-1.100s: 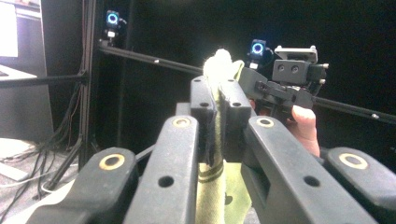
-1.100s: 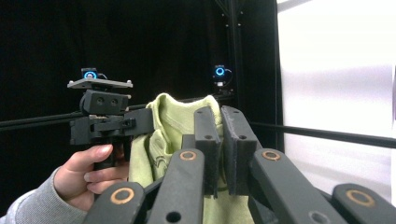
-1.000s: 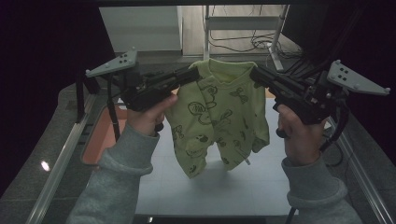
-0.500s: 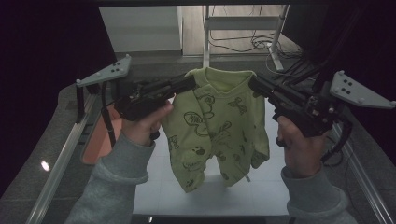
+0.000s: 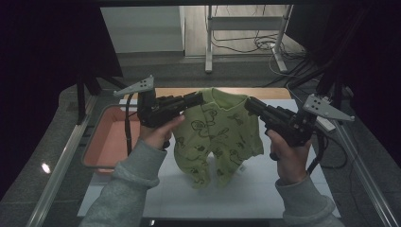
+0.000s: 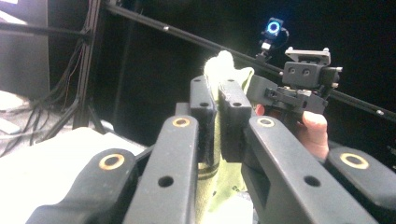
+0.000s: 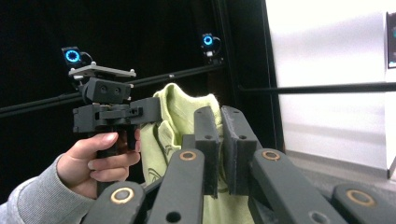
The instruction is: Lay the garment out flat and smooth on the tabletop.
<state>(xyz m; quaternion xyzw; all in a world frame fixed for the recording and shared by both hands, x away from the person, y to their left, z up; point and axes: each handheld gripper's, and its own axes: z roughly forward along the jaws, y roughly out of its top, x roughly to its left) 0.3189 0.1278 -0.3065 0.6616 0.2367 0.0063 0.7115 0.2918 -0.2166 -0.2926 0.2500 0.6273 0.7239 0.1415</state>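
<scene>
White table (image 5: 265, 189) is sitting below, orange tray (image 5: 106, 142) at its left edge. Green baby garment (image 5: 217, 137) is hanging above the table, stretched between both claws. Left gripper (image 5: 201, 98) is pinching one shoulder, jaws pressed together on cloth; right gripper (image 5: 249, 105) is doing the same opposite. Hem probably touching the table; the dim light is making it hard to tell.

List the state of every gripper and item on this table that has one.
left gripper: shut on the shirt's shoulder
right gripper: shut on the other shoulder
shirt: held up by both shoulders, front showing, hem bunched on the white board
tray: lying flat, nothing visible inside
</scene>
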